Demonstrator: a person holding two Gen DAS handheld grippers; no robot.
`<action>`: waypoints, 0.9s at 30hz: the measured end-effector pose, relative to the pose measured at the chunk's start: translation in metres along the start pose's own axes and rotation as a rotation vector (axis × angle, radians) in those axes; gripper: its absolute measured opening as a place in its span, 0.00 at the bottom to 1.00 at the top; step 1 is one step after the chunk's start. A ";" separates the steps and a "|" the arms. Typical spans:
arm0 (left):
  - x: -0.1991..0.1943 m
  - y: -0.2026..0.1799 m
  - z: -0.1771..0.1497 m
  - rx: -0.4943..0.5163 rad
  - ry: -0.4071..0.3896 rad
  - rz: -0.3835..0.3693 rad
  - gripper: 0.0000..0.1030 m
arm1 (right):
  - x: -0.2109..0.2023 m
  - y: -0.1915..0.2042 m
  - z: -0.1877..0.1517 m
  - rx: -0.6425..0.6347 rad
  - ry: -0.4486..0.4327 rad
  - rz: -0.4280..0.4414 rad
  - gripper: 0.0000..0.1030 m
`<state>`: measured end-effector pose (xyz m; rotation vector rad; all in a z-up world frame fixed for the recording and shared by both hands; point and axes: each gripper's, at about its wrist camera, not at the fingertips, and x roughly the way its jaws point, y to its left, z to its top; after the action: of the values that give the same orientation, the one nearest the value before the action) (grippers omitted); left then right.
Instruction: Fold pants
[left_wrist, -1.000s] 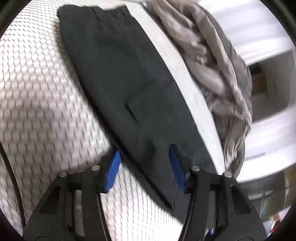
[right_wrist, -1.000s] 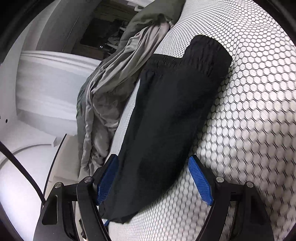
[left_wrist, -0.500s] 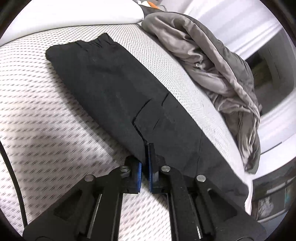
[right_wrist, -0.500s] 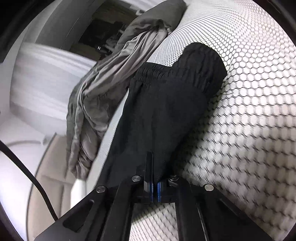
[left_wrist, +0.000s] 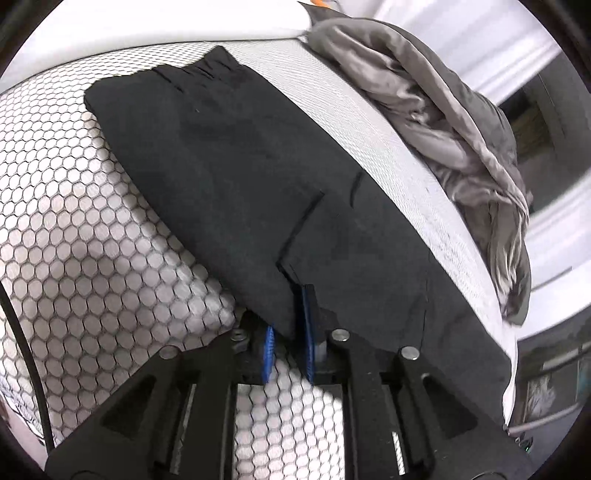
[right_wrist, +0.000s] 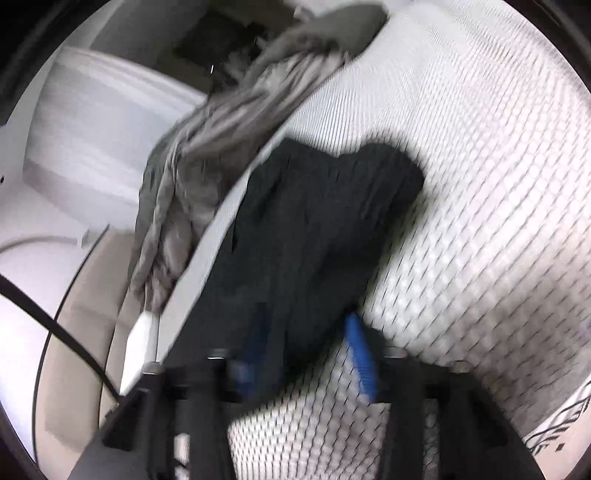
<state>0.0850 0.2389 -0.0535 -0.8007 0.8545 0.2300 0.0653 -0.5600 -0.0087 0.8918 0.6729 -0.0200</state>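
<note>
Black pants (left_wrist: 240, 166) lie folded lengthwise on the white honeycomb-patterned bed surface (left_wrist: 74, 240), waistband at the far end. My left gripper (left_wrist: 288, 341) pinches a fold of their near edge between its blue pads; the jaws are just starting to open, with the cloth still filling the narrow gap. In the blurred right wrist view the pants (right_wrist: 314, 229) run away from my right gripper (right_wrist: 306, 362). Its jaws are opening, the blue pads stand well apart, and the near edge of the cloth hangs loosely between them.
A crumpled grey blanket (left_wrist: 443, 110) lies along the far edge of the bed beside the pants, and shows as the grey blanket (right_wrist: 221, 147) in the right wrist view too. Beyond it are white furniture and the floor. A black cable (right_wrist: 55, 325) crosses the lower left.
Both grippers closed on the near edge of the pants half a second ago. The left still pinches the cloth and has shifted sideways. The right has spread its jaws again while moving.
</note>
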 end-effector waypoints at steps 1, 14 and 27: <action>0.000 0.002 0.001 -0.008 -0.011 0.004 0.10 | 0.001 -0.003 0.004 0.027 -0.024 -0.005 0.57; -0.041 -0.004 0.015 0.103 -0.128 0.260 0.19 | -0.019 0.024 0.011 -0.147 -0.086 -0.255 0.51; 0.005 -0.174 -0.109 0.655 -0.079 0.021 0.95 | 0.056 0.161 -0.092 -0.745 0.175 -0.182 0.98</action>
<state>0.1087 0.0405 -0.0066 -0.1697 0.7965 -0.0077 0.1068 -0.3760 0.0349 0.1142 0.8416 0.1401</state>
